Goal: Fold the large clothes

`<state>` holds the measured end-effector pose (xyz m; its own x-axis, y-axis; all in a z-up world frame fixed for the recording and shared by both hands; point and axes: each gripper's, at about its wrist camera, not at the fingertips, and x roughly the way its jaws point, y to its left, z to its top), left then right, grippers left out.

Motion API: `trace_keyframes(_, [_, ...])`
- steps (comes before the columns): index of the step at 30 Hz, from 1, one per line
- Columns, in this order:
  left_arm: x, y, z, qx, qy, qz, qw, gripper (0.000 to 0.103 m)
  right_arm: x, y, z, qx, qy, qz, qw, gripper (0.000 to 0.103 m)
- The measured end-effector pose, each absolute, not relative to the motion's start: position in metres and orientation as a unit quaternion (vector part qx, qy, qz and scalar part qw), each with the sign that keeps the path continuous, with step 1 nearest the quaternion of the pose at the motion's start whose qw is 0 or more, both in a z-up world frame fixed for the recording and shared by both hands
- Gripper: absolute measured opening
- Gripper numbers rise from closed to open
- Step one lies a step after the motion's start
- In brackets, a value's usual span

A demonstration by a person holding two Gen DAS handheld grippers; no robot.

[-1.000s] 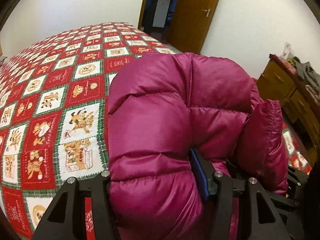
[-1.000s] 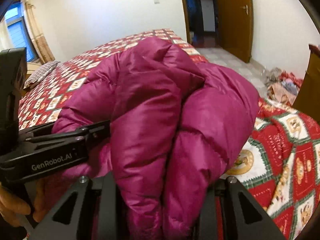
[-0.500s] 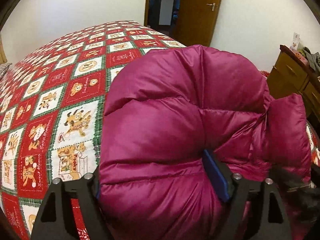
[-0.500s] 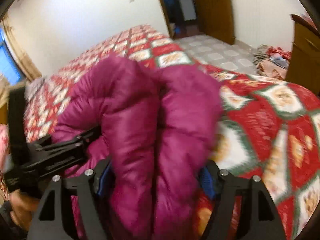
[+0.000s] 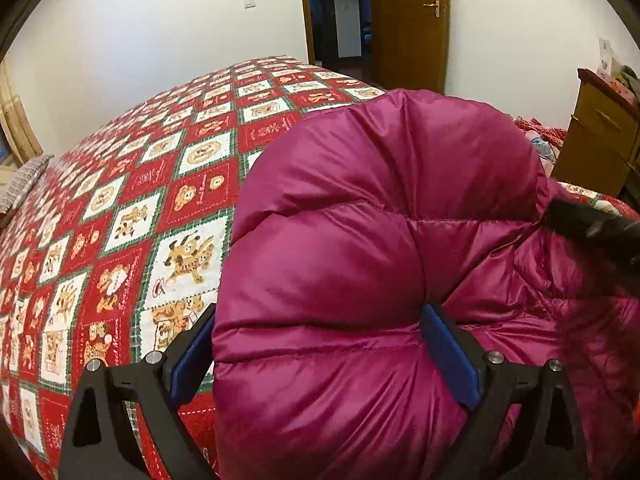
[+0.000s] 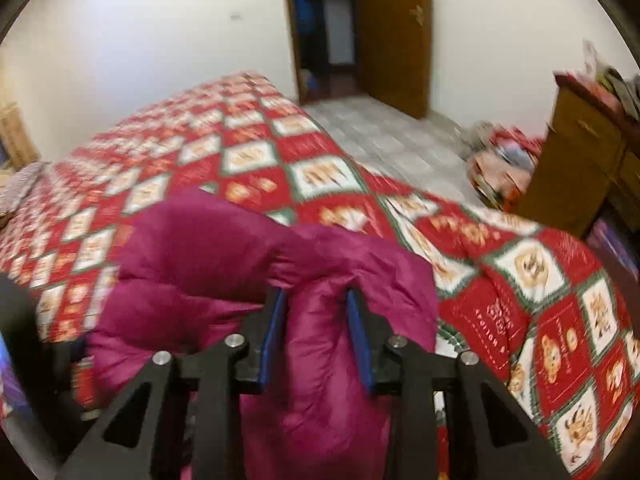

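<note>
Left wrist view shows the magenta down jacket [image 5: 360, 280] bundled at 6 o'clock on the quilt [image 5: 120, 200], left gripper [image 5: 320, 344] and right gripper [image 6: 316, 336] both pinching it, so flattening seems left.

Home bedroom. Large bed [image 5: 120, 208] covered in a red, green and white cartoon-print quilt. Plain white walls, wooden door [image 5: 408, 24] standing open onto a dark hallway, wooden dresser [image 6: 580, 160] piled with clutter, grey tiled floor [image 6: 392, 140], heap of laundry [image 6: 500, 160] beside the dresser.

Patchwork bedspread [image 5: 120, 208], brown door [image 5: 408, 24], perhaps a dresser [image 6: 576, 160].
</note>
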<state>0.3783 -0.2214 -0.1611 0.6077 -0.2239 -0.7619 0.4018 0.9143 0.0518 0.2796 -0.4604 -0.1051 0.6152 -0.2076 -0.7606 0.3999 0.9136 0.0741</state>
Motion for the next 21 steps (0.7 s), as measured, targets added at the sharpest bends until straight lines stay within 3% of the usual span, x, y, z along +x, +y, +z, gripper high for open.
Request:
trace_keyframes(11, [0.384, -0.224, -0.152, 0.119, 0.419, -0.183, 0.882, 0.100, 0.271, -0.480, -0.142, 0.141, 0.438, -0.169, 0.872, 0.035])
trace_keyframes(16, [0.394, -0.224, -0.114, 0.124, 0.355, -0.160, 0.913, 0.100, 0.272, -0.479, -0.143, 0.139, 0.439, -0.167, 0.872, 0.035])
trace_keyframes(21, [0.426, -0.237, -0.144, 0.134, 0.400, -0.142, 0.896, 0.101, 0.273, -0.483, -0.145, 0.152, 0.436, -0.164, 0.872, 0.035])
